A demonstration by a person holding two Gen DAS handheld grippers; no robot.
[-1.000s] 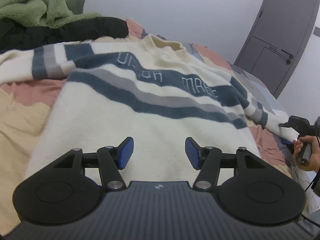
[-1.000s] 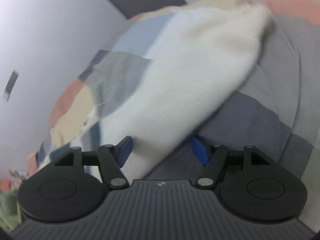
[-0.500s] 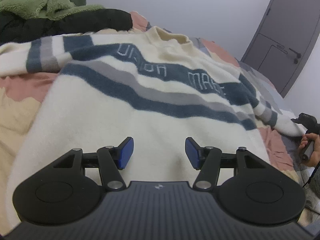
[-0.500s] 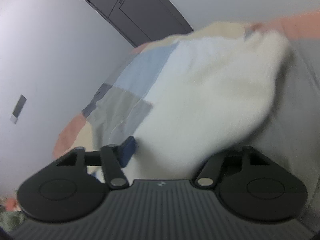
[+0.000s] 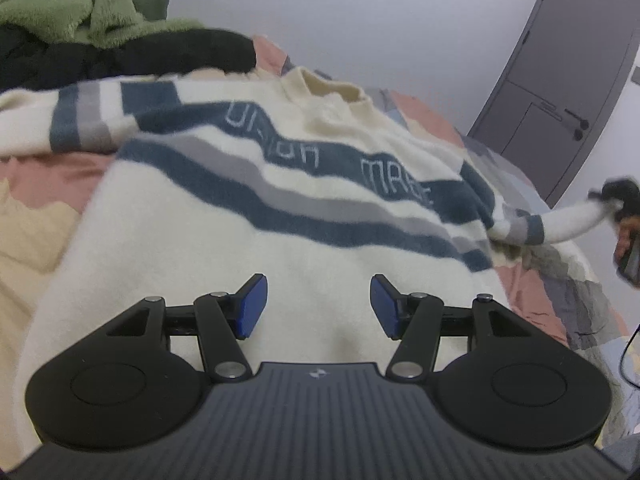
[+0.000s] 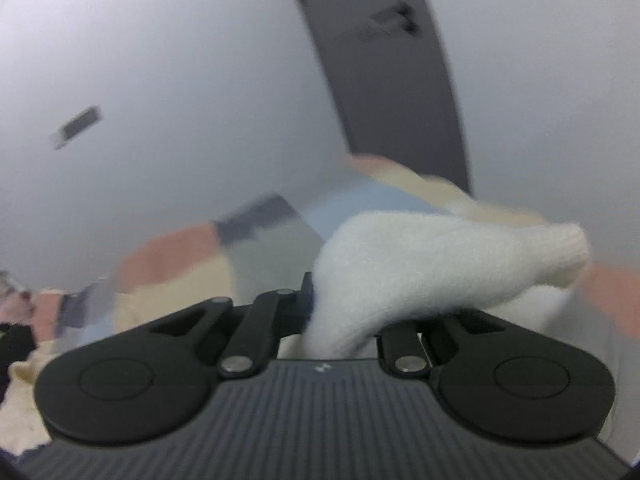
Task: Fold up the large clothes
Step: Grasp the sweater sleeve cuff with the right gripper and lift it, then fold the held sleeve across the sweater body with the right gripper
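The sweater (image 5: 248, 216), cream with blue and grey stripes and pale lettering across the chest, lies spread face up on the bed (image 5: 44, 184), which is covered by a patchwork quilt of pink, beige, grey and blue. Its collar (image 5: 328, 88) points toward the far wall, and one sleeve stretches out to the left across the quilt. The left gripper (image 5: 319, 306) hovers low over the plain cream lower body of the sweater, its blue-padded fingers (image 5: 250, 307) spread wide with nothing between them. The other sleeve (image 5: 560, 226) is lifted off the bed at the far right of the left wrist view, drawn out taut toward a blurred dark shape that is the right gripper (image 5: 618, 200), with part of the person's hand just below it. In the right wrist view the right gripper (image 6: 344, 320) has its fingers drawn close together, clamped on the cream sleeve end (image 6: 432, 264), whose ribbed cuff flops over to the right; the pads themselves are hidden by the fabric. That view is motion-blurred. Behind the sweater, at the upper left, a green fleece (image 5: 76, 4) is heaped on a black garment (image 5: 132, 56). A dark grey door (image 5: 568, 92) stands in the wall at the right.
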